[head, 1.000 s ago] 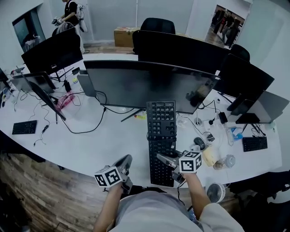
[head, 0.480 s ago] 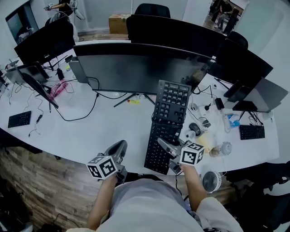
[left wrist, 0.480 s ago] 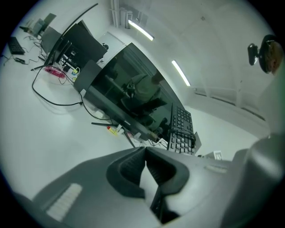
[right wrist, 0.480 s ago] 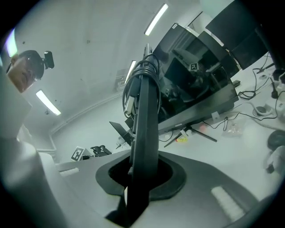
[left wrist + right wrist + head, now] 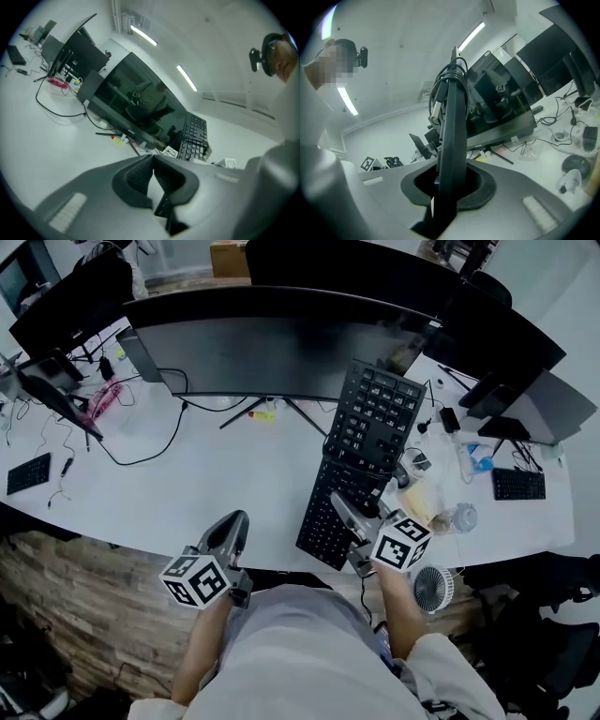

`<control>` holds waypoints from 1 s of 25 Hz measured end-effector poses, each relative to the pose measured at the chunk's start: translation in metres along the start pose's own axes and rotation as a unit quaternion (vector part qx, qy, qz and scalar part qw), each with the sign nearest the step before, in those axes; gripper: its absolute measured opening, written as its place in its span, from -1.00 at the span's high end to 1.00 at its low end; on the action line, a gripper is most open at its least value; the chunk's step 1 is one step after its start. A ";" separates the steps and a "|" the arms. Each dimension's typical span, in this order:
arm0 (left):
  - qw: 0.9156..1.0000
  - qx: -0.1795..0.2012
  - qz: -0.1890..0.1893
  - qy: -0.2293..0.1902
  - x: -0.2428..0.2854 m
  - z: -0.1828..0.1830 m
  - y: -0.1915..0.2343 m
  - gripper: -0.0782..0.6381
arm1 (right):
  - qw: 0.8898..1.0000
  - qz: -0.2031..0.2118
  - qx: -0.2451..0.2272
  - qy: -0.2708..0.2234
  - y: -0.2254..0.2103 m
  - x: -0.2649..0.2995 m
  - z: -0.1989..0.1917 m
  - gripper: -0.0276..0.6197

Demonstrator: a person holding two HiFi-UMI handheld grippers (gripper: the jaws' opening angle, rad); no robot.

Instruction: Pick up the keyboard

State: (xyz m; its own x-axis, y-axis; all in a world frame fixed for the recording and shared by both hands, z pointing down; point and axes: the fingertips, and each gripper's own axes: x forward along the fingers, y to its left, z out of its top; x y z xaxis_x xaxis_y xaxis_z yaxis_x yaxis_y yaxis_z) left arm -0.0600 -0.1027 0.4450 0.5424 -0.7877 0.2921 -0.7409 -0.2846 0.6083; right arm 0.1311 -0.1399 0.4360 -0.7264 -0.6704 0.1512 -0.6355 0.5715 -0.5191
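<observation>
R tool (image 5: 349, 514) is clamping keyboard (image 5: 367, 427) edge, raising it higher off worktop (image 5: 187, 488) than a sec ago; L tool (image 5: 234, 526) is hanging closed, empty. Pickup looking nearly done.

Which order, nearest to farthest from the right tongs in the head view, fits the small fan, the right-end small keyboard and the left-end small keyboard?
1. Small fan, just to the lower right of the right tongs.
2. Right-end small keyboard, farther right on the desk.
3. Left-end small keyboard, far across the desk to the left.
</observation>
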 end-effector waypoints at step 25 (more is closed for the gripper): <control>0.976 0.206 0.072 -0.020 -0.015 -0.001 -0.010 0.78 | 0.993 -0.090 -0.065 -0.048 -0.009 -0.055 0.006 0.69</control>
State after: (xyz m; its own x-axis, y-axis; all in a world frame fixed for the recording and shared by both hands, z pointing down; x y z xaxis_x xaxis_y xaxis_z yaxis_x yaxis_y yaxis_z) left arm -0.0604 -0.0882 0.4352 0.4105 -0.8541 0.3193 -0.9094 -0.3579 0.2118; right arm 0.1788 -0.1108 0.4274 -0.5736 -0.8055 0.1485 -0.7859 0.4902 -0.3770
